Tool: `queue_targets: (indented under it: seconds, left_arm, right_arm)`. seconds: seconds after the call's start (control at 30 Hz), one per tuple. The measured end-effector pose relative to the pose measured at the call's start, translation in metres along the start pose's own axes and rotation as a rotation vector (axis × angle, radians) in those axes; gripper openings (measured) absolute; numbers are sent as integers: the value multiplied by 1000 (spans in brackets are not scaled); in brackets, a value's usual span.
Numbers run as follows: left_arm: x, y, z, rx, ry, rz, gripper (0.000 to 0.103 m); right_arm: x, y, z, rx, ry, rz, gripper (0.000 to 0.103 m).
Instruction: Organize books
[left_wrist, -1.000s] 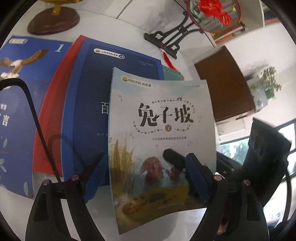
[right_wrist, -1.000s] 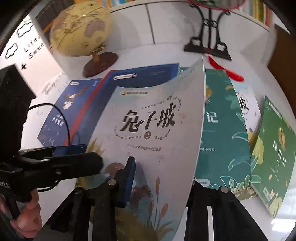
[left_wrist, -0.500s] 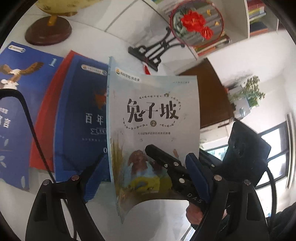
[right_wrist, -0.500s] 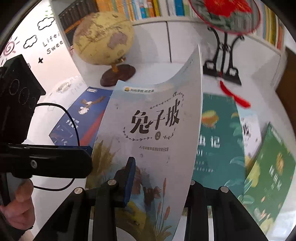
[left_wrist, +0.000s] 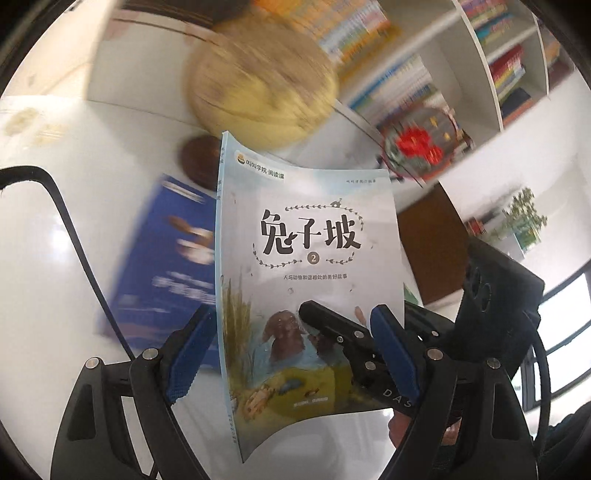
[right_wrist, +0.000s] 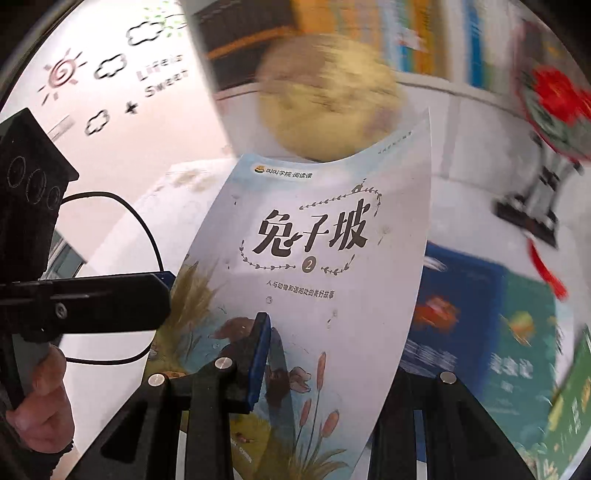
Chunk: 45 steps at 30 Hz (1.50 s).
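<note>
The right claw (right_wrist: 314, 369) clamped the pale book (right_wrist: 317, 258) clear of the counter (left_wrist: 55, 258), apparently for shelving; the left claw (left_wrist: 291, 354) stood apart.

A thin pale-blue paperback book with black title lettering (right_wrist: 314, 266) is clamped at its lower part by the black right gripper with blue pads (right_wrist: 325, 354) (cover bowed), above blurred books (right_wrist: 480, 325) laid on the white table (right_wrist: 469, 155).
</note>
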<state>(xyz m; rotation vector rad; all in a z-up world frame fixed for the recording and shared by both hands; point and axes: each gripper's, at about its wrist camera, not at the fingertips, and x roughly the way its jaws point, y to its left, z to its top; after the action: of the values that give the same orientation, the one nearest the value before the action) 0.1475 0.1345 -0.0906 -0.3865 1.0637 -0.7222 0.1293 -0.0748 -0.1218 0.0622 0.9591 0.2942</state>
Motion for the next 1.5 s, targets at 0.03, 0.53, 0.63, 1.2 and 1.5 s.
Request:
queue_targets:
  seconds: [0.03,0.53,0.63,1.2,1.5]
  left_arm:
    - [-13,12,3,-1,-13,13,83]
    - [-68,167,35,-49,-43,214,82]
    - [-59,188,38,-59,-27,240,82]
    - [-35,225,24,-87,52,349,83]
    - [-59,214,17,-64,12,479,83]
  right_arm:
    - [5,19,7,-19,-3,2,34]
    - [135,197,64,-67,62,78,34]
    - [164,204,64,-56,92,76,34]
    - [228,196,59,7,220,104,53]
    - [200,177,60,37,219,15,59]
